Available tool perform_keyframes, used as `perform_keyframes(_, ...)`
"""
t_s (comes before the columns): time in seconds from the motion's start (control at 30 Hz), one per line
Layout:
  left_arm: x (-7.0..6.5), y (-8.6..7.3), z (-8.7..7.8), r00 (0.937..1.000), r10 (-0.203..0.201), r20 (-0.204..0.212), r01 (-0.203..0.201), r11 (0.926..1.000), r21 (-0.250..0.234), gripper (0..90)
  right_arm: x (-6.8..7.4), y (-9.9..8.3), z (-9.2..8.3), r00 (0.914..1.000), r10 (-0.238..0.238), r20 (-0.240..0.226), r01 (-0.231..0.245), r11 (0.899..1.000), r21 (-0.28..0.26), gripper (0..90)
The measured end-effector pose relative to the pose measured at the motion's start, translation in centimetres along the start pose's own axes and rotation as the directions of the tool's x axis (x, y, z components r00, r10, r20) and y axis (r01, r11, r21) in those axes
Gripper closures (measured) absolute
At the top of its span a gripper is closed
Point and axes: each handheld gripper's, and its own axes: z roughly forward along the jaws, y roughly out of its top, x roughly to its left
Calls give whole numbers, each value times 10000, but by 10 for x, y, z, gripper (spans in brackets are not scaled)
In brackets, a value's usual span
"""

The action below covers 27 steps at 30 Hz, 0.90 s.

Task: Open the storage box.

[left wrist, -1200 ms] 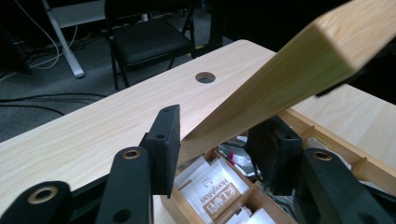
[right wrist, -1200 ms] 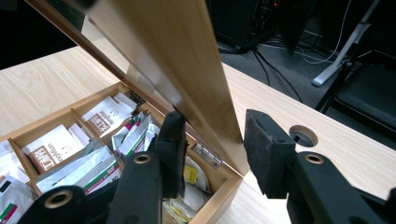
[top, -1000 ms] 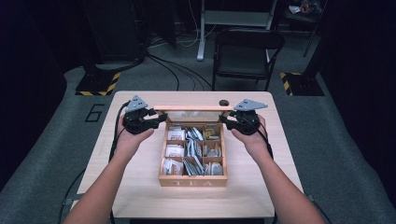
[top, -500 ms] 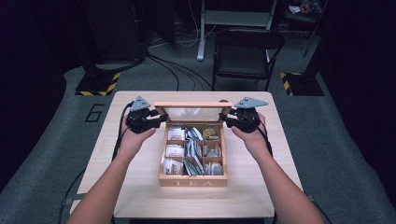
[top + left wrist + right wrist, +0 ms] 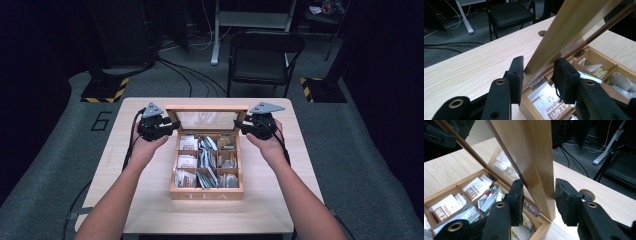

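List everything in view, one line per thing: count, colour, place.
table: one, pale wood, centre.
tea box: one, light wood, mid-table, open.
lid: one, wood frame with clear pane, raised at the box's far edge.
tea bags: many, white and silvery, in the compartments.
chair: one, black, beyond the table.
cables: several, dark, on the floor.
left gripper: one, black, jaws either side of the lid's left end; whether they press it is unclear.
right gripper: one, black, astride the lid's right end, a gap at one jaw.
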Motion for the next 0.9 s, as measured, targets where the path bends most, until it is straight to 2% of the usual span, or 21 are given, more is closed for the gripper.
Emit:
perform_keyframes(0.1,1,0,1,10000,26,18,-26,10000,37,613,-1,-1,2,9996,289,-53,-289,9996,-43,582)
perform_keyframes(0.27,2,4,2,10000,-65,18,65,9998,176,616,-4,-4,8,9998,192,36,-193,9998,103,583)
perform_keyframes(0.4,4,6,4,9998,-207,-60,208,9997,102,620,-5,-6,13,9995,262,189,-266,9994,199,581)
perform_keyframes(0.53,6,7,6,9999,-164,-40,165,9997,168,623,-9,-9,18,9995,193,238,-201,9991,377,609)
perform_keyframes(0.6,7,8,6,9998,-212,-53,213,9996,165,623,-9,-11,20,9989,392,251,-404,9980,477,609)
perform_keyframes(0.7,8,9,7,9997,-248,-37,249,9995,167,624,-11,-12,24,9994,203,283,-216,9986,473,605)
perform_keyframes(0.9,10,8,9,9993,-370,29,370,9993,44,624,-13,-15,31,9992,327,232,-337,9984,449,620)
